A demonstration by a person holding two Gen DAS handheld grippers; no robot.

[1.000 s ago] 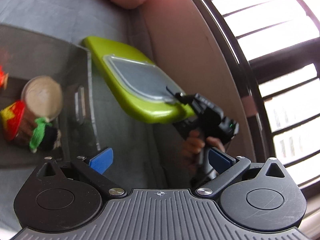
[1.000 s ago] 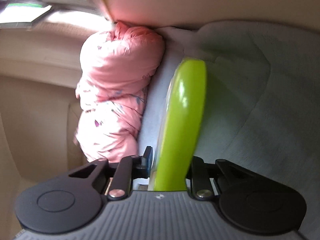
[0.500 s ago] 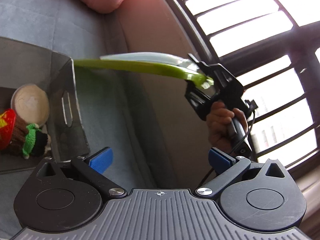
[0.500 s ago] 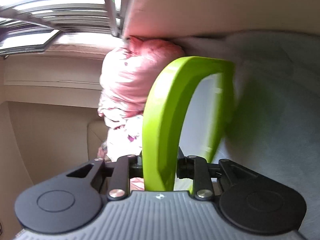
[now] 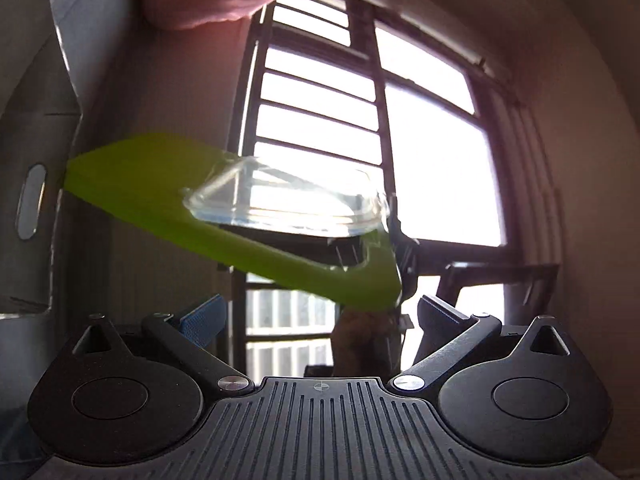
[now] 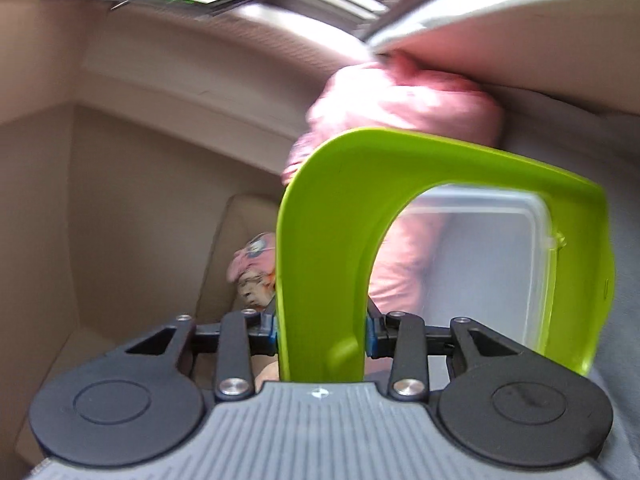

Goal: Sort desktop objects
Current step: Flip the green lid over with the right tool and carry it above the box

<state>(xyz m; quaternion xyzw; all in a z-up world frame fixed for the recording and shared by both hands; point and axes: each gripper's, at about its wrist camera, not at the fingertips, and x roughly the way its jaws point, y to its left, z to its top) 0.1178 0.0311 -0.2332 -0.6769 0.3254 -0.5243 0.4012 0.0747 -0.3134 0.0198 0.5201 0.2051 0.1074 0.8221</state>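
My right gripper point(image 6: 322, 330) is shut on the rim of a lime-green lid with a clear plastic window point(image 6: 324, 248) and holds it up in the air. In the left wrist view the same lid point(image 5: 224, 224) hangs in front of me at mid-height, with the right gripper point(image 5: 400, 264) clamped on its right end. My left gripper point(image 5: 320, 312) is open and empty, its blue-padded fingers below the lid and apart from it.
A grey bin wall with a handle slot point(image 5: 30, 200) stands at the left edge. A pink quilt point(image 6: 400, 104) lies on the grey sofa behind the lid. A barred window point(image 5: 360, 120) fills the background. A pink toy point(image 6: 254, 268) sits by a beige cushion.
The right gripper has lifted and turned the green lid upward, away from the sofa seat. The left gripper has tilted up toward the window, so the bin's contents have left its view.
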